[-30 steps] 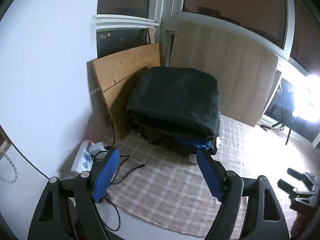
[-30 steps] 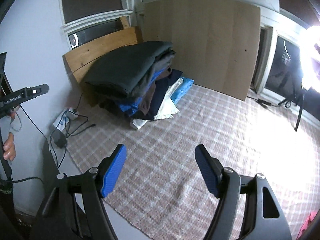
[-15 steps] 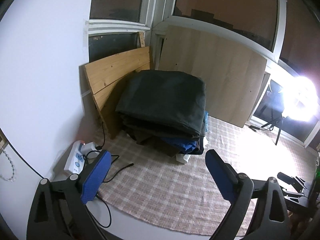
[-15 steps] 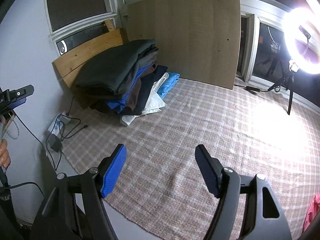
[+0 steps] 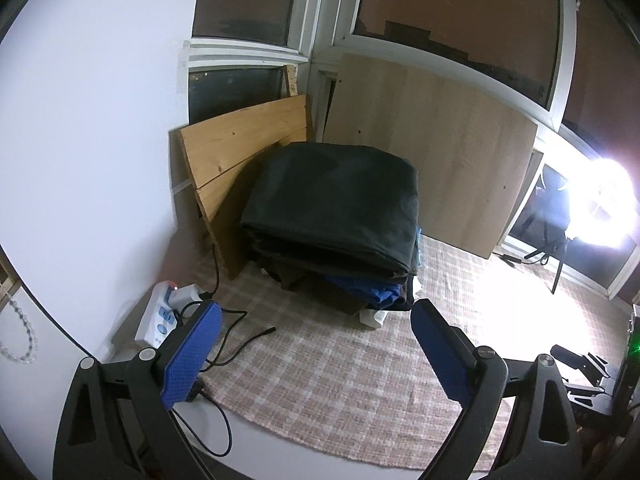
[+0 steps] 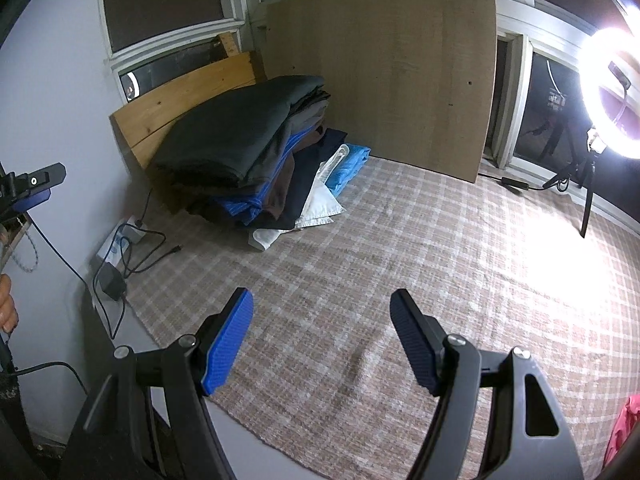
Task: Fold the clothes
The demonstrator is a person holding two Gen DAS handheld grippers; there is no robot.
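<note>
A stack of folded clothes (image 5: pixel 332 216) lies on the checked rug (image 5: pixel 320 364) in the room's corner, with a dark grey piece on top and blue, brown and white pieces under it. The stack also shows in the right wrist view (image 6: pixel 240 148). My left gripper (image 5: pixel 316 344) is open and empty, held above the rug short of the stack. My right gripper (image 6: pixel 322 334) is open and empty over the rug (image 6: pixel 400 264), further from the stack. A pink cloth (image 6: pixel 624 428) peeks in at the lower right edge.
Wooden boards (image 5: pixel 240 148) lean against the wall behind the stack. A power strip with cables (image 5: pixel 168 312) lies at the rug's left edge. A bright ring light on a stand (image 6: pixel 608 92) is at the right. Black gear (image 5: pixel 580 364) sits at the right edge.
Both grippers have pulled back and away from the stack, which now looks smaller and further off. Both stay open and empty.
</note>
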